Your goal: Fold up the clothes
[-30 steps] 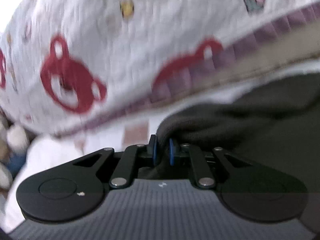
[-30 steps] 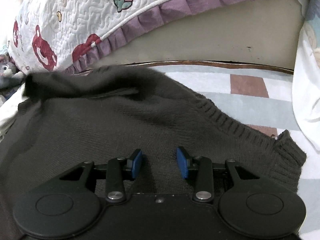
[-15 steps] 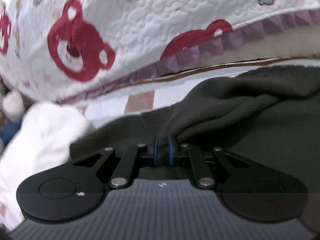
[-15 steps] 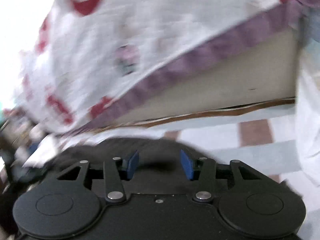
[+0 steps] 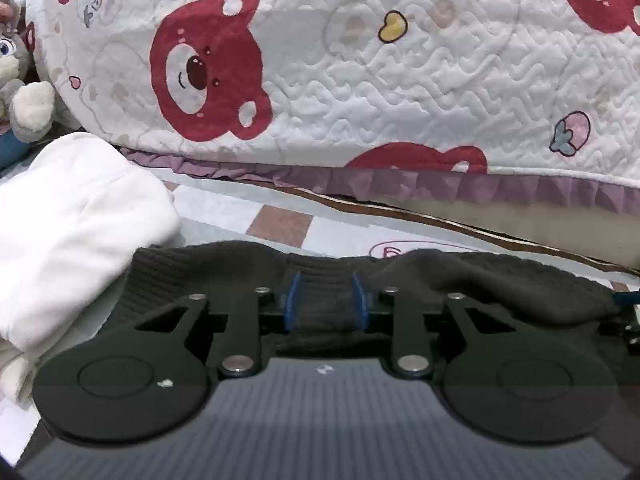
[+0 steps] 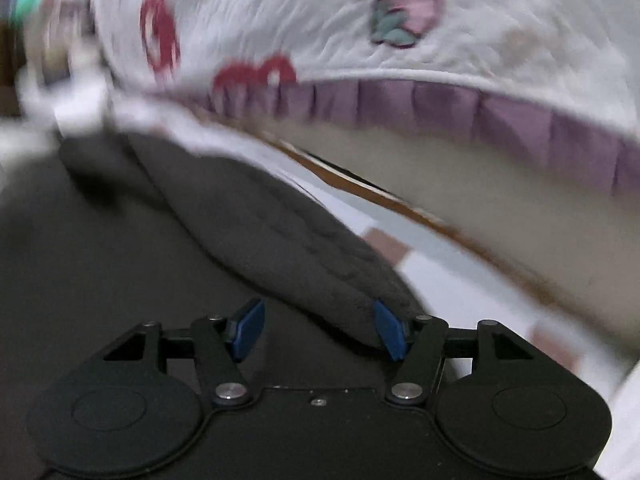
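Note:
A dark grey knit sweater point(image 5: 480, 280) lies on the checked bedsheet point(image 5: 280, 224). My left gripper point(image 5: 325, 300) is open just above its ribbed edge, and knit shows between the blue pads point(image 5: 290, 300). The right wrist view is blurred by motion. There my right gripper point(image 6: 318, 332) stands wide open over the sweater point(image 6: 100, 280). A thick folded-over part of it point(image 6: 280, 232) runs diagonally and reaches the right pad point(image 6: 390, 334).
A white quilt with red bears point(image 5: 360, 60) and a purple frill hangs over the bed's far side. A white garment point(image 5: 72, 240) is bunched at the left beside the sweater. A grey plush toy point(image 5: 16, 80) sits at the far left.
My left gripper has opened and let go of the sweater fold, which now lies lower on the bed. My right gripper stayed open and swung across the sweater toward the fold.

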Motion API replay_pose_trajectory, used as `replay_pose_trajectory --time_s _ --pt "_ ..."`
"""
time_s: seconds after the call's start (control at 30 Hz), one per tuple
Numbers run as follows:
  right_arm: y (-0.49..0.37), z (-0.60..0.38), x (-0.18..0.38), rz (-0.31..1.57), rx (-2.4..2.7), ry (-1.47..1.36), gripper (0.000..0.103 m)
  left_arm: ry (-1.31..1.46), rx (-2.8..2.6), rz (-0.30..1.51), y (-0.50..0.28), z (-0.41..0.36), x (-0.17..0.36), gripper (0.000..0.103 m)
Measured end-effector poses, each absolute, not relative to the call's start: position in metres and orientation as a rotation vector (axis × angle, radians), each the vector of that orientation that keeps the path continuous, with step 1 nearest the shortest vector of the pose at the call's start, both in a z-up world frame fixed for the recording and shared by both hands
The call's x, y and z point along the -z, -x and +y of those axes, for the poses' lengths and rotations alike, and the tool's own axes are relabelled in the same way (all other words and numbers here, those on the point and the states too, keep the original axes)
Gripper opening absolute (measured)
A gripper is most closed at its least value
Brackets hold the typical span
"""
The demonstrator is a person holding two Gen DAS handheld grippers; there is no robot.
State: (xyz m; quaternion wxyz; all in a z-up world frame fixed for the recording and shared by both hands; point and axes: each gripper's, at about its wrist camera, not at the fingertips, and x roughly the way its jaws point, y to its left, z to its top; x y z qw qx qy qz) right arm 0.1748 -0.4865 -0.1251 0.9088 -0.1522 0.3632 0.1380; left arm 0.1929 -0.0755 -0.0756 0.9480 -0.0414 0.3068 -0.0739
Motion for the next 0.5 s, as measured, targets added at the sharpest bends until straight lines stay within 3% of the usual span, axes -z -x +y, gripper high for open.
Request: replay_pose_trajectory --time_s 0.03,0.07,0.23,0.4,0.5 --pt "-0.174 -0.486 0.125 0.723 -0.283 0.336 0.026 0.081 0.153 0.629 -0.193 -0.076 0.075 0.029" --pt "-0.171 -0.492 0.118 0.689 -0.281 0.286 0.0 0.077 0.156 0.631 -0.192 -0.077 0.075 0.029" --pt "-0.119 -0.533 0.072 0.448 -0.26 -0.154 0.0 0.035 0.181 0.611 -0.178 -0.086 0.077 0.029" --pt "-0.08 -0.533 0.093 0.546 -0.252 -0.147 0.0 -0.037 0.198 0.616 -0.179 -0.105 0.087 0.032" --pt "-0.064 -0.528 0.108 0.632 -0.259 -0.114 0.002 -0.013 0.194 0.601 -0.193 -0.113 0.087 0.038"
